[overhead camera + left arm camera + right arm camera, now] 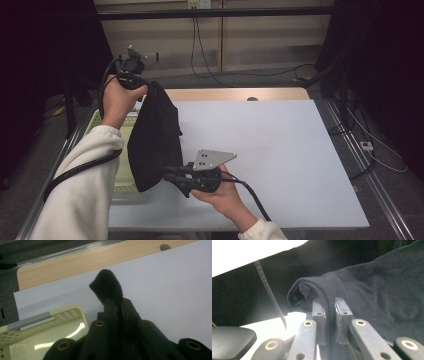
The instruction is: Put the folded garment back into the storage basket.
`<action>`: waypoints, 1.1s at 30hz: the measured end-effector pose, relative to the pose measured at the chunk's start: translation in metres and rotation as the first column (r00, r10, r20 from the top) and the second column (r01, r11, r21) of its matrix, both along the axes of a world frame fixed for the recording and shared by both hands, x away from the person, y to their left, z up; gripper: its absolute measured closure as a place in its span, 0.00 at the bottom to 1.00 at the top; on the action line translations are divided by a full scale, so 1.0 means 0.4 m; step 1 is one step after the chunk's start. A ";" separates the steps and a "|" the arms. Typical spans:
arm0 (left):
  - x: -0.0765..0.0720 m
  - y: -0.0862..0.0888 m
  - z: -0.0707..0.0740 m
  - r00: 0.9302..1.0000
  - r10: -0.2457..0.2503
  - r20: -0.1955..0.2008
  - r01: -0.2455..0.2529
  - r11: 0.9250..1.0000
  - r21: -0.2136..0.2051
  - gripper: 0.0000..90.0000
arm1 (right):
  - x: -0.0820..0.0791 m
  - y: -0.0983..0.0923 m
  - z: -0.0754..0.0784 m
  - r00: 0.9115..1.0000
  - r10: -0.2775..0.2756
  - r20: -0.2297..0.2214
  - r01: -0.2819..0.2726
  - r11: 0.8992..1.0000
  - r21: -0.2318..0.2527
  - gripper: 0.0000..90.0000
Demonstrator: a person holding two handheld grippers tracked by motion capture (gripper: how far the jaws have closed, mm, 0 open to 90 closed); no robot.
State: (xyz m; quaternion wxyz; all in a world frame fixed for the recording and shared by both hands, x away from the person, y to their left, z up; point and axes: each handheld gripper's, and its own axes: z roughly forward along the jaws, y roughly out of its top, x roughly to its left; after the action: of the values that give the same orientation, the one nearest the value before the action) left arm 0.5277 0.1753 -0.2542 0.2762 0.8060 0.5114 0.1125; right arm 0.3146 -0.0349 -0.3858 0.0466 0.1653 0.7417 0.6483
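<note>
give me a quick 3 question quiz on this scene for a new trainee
1. True or false: the black cloth lies flat on the white table.
2. Which gripper holds the cloth's upper end? A) left gripper B) right gripper C) neither
3. What pale yellow thing sits at the table's left edge, under the cloth?

Key
1. False: it hangs stretched between the two grippers, lifted off the table.
2. A: the left gripper pinches the upper end and the right gripper pinches the lower end, both shut on the fabric.
3. A perforated basket.
</note>
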 end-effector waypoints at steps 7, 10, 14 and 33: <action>0.001 0.012 0.002 1.000 0.005 0.000 -0.005 1.000 0.006 0.94 | 0.004 0.011 0.003 1.000 0.005 0.000 -0.005 1.000 0.006 0.90; 0.002 0.018 0.003 1.000 0.004 0.001 -0.004 1.000 0.013 0.94 | 0.006 0.017 0.004 1.000 0.007 0.002 -0.007 1.000 0.007 0.91; 0.003 0.029 0.004 1.000 0.009 0.001 -0.009 1.000 0.009 0.94 | 0.008 0.024 0.006 1.000 0.011 0.003 -0.011 1.000 0.004 0.91; 0.007 0.095 0.014 0.999 0.037 -0.004 -0.037 0.999 0.014 0.94 | 0.025 0.073 0.003 0.999 0.033 0.004 -0.033 0.999 0.013 0.91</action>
State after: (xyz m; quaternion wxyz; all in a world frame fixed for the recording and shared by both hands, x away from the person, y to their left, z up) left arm 0.5306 0.2135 -0.2488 0.2674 0.7984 0.5261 0.1195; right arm 0.3245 -0.0057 -0.3844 0.0361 0.1522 0.7401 0.6540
